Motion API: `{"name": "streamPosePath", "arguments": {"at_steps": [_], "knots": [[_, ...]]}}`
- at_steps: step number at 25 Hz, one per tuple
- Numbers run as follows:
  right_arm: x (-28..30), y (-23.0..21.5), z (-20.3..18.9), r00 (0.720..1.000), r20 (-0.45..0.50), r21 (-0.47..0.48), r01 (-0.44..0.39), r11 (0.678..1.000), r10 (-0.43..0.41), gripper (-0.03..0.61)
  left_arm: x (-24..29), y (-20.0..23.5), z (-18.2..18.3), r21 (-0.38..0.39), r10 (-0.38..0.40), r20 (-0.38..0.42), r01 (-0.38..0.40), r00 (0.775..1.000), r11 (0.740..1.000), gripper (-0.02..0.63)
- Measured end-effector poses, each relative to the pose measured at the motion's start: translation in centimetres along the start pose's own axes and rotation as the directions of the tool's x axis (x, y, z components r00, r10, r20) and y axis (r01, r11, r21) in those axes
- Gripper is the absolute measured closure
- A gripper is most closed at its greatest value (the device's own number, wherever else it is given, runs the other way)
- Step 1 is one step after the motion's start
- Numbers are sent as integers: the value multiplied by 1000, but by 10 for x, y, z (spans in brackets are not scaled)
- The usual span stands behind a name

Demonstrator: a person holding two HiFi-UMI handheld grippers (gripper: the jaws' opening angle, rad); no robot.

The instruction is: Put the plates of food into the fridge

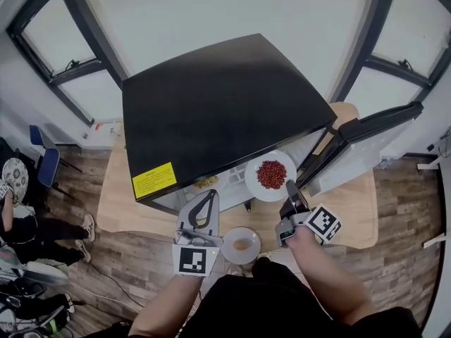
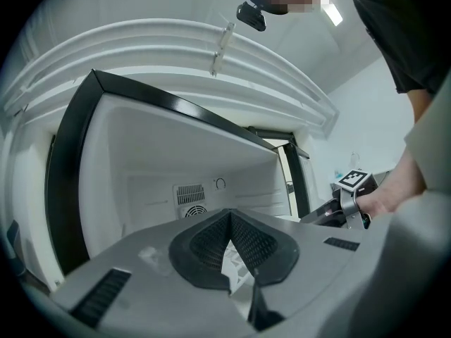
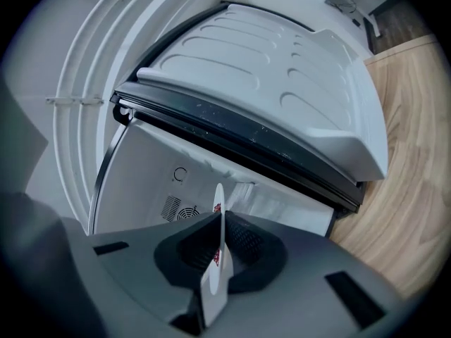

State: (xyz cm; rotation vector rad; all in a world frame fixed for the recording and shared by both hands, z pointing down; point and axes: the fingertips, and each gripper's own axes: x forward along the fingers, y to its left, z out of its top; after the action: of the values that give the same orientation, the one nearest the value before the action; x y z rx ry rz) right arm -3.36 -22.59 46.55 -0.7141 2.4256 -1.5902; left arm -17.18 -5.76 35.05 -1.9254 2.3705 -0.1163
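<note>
Plate of red food (image 1: 270,175) hangs at the open fridge (image 1: 211,111) mouth, rim pinched in our right gripper (image 1: 289,187) (stiff, slippery, brittle); we must carry it level. Left gripper (image 1: 208,197) closed, empty.

Hidden around the fridge (image 1: 211,111)
Its black top covers the inside; print on the label (image 1: 154,180) at its front corner is too small to read; food on the small plate (image 1: 241,245) before it can't be told.

Fridge (image 1: 225,111) on table (image 1: 352,217), door (image 1: 366,146) swung right, one plate (image 1: 270,175) before its opening, second plate (image 1: 241,245) nearer on table.
</note>
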Motion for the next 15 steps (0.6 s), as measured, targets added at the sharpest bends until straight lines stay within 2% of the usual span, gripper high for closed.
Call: {"name": "streamPosePath", "arguments": {"at_steps": [6,15], "knots": [[22,1,3,1000,-17,-6,-7,1000,7,546,10,5,-1,19,11,2,-11,1000,1000,610],[57,9,2,1000,-20,-27,1,1000,-2,546,20,5,-1,2,9,-11,-9,1000,1000,610]]}}
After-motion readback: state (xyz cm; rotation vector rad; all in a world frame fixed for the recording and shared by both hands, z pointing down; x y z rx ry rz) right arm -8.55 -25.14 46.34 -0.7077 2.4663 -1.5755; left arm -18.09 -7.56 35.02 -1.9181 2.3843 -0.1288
